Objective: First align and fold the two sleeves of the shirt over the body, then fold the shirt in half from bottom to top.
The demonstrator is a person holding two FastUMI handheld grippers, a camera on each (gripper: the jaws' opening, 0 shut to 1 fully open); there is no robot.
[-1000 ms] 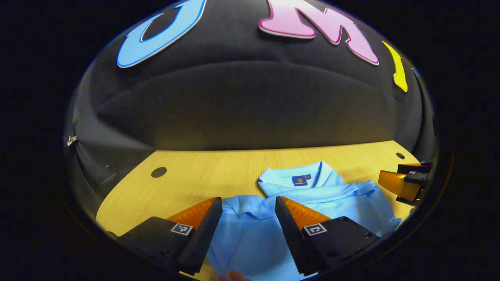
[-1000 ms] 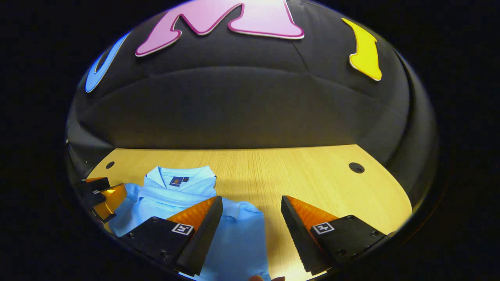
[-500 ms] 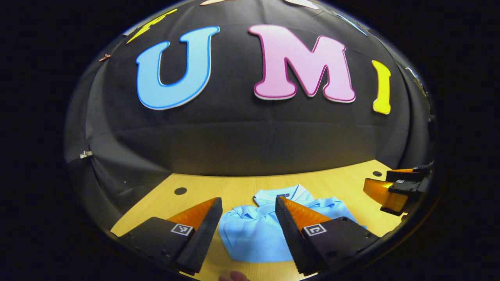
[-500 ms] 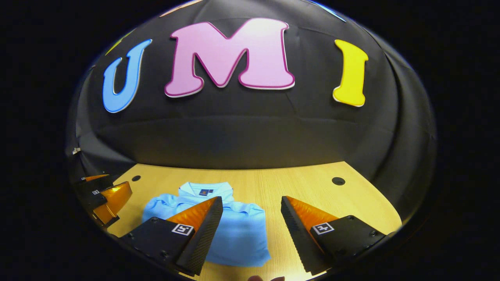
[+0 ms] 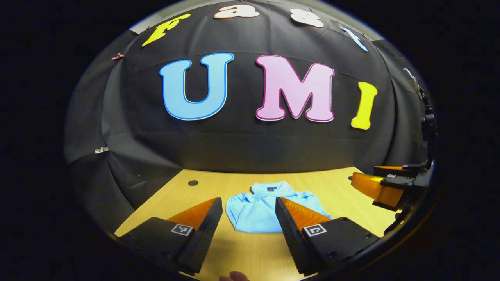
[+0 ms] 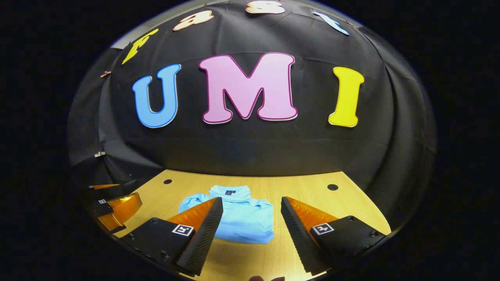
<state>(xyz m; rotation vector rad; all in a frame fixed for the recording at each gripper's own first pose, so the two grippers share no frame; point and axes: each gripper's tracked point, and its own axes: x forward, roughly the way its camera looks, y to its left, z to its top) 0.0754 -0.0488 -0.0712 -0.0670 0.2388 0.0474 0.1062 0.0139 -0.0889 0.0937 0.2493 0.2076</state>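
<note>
Booth: black cloth wall behind, pale wooden table (image 5: 242, 253) in front, round holes near its far corners.
Shirt: light blue shirt (image 5: 258, 208) lying flat on the table, folded into a compact block, collar (image 5: 271, 188) at the far end, fold edge nearest the cameras. Seen too at (image 6: 240, 218).
Sleeves: tucked over the body, none sticking out at either side.
Stage: looks finished, with sleeves in and bottom brought up to the top; judged from the tidy block alone.
Left gripper (image 5: 249, 207): released, jaws wide apart, nothing between them, held above the table and well short of the shirt. Also glimpsed at the left edge of the right gripper view (image 6: 117, 205).
Right gripper (image 6: 252, 207): likewise spread and empty, clear of the cloth. Glimpsed at the right edge of the left gripper view (image 5: 381, 187).
Key relation: shirt straight ahead of both grippers, between their lines of sight, long axis running away toward the wall, collar far and fold near. Sits slightly right of centre for the left gripper, slightly left of centre for the right; neither clearly nearer.
Next move: probably none beyond pulling away; if a touch-up were wanted, the near fold edge would be first to reach.
Risk: little, unless a loose layer springs back.
</note>
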